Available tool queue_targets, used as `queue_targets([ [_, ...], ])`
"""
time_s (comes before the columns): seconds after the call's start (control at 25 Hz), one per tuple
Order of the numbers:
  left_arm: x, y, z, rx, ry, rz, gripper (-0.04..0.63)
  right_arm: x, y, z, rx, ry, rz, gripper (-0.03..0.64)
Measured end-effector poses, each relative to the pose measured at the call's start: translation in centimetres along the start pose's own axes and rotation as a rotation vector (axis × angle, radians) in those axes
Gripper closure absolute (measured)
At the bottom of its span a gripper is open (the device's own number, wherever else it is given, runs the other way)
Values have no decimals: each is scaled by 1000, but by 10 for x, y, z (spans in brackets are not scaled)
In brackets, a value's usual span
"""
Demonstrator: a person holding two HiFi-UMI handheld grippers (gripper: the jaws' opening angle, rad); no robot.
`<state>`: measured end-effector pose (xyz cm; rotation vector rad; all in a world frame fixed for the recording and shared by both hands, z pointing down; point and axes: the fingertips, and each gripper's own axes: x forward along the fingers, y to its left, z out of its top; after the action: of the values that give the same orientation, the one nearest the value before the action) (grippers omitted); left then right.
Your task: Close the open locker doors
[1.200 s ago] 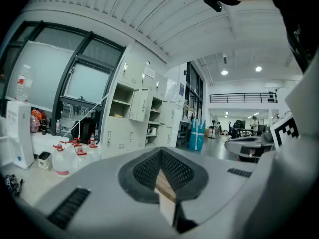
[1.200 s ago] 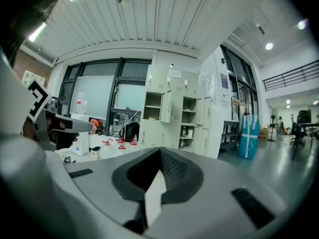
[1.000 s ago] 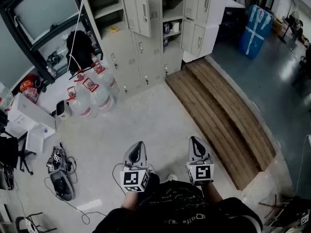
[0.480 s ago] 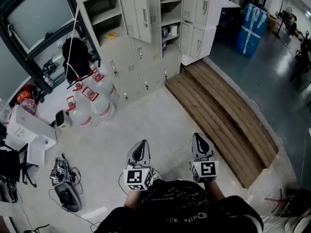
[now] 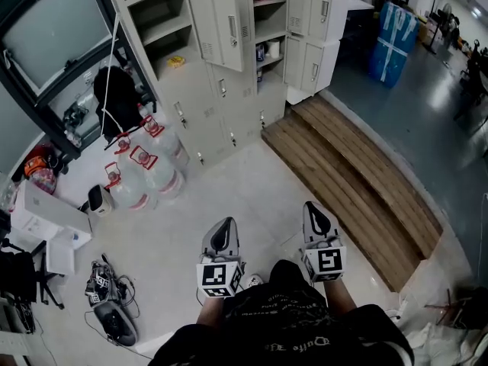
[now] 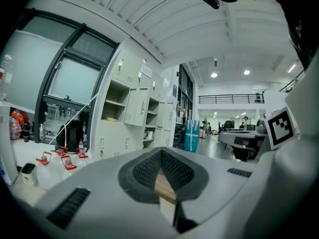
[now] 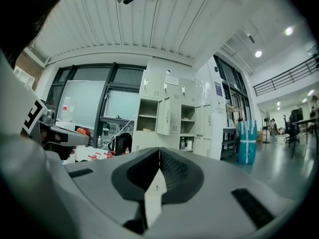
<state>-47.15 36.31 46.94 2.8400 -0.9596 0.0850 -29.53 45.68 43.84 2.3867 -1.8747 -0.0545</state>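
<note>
Nearing lockers (image 5: 229, 90) with left tongs (image 5: 224, 225), right tongs (image 5: 313, 209) closed.

The right gripper (image 7: 158, 153) points level, its jaws pressed together with nothing between them. Ahead stand pale lockers (image 7: 199, 128), with one door (image 7: 163, 116) swung open beside open shelves. A blue wrapped bundle (image 7: 245, 142) stands to the right, and dark-framed windows (image 7: 82, 106) fill the left.

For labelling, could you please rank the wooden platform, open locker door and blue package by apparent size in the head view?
1. wooden platform, clearly largest
2. open locker door and blue package: they look alike and the package stands farther, so unranked
</note>
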Motion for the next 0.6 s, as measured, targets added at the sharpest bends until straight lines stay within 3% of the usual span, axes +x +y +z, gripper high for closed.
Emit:
queue_targets([
  [0.24, 27, 5, 1, -19, 4, -14, 588, 29, -8, -12, 19, 29, 10, 612],
  [0.6, 115, 33, 11, -71, -6, 101, 588, 140, -56, -11, 55, 3, 90, 612],
])
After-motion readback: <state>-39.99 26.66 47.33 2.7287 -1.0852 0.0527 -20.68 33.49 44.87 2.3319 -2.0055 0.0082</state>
